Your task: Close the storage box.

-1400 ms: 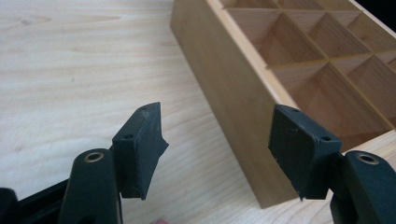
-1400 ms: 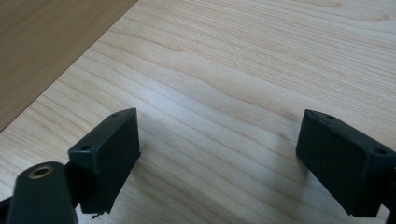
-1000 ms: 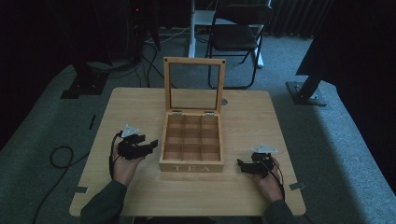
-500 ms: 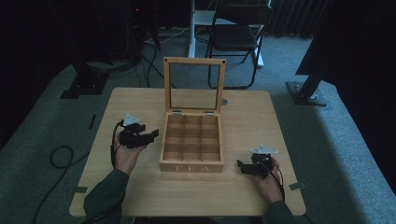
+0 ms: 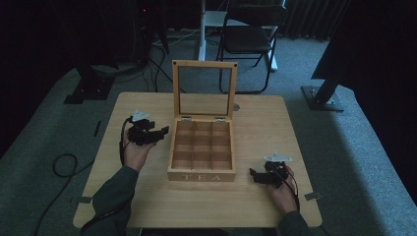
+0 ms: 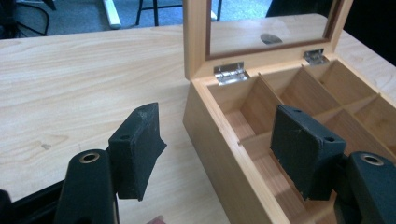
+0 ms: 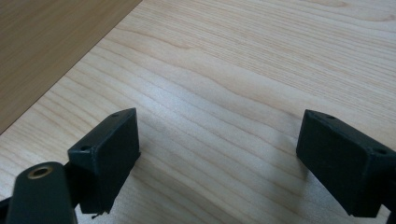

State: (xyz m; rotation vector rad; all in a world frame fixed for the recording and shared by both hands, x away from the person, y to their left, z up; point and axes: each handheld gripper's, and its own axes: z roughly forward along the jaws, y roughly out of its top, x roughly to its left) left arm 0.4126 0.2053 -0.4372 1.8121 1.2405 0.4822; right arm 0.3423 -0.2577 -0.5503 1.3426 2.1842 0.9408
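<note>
The wooden tea box is sitting in the middle of the bench, pale wood with "TEA" lettered on its front wall. Its lid is standing upright on two metal hinges, a wooden frame around a clear pane that is letting the bench behind show through. Inside, thin dividers are splitting the box into nine compartments, and every one I can see into is lying bare.

I am holding my left claw just beside the box's left wall, toward its hinged end. Its jaws have just been opening and are standing apart with nothing between them; in the left claw view the box's side wall is running up between the two pads. My right claw is resting low over the bench near the box's front right corner, released too, bare wood grain between its jaws.

The near compartments are being cut off behind my left claw's pad.
</note>
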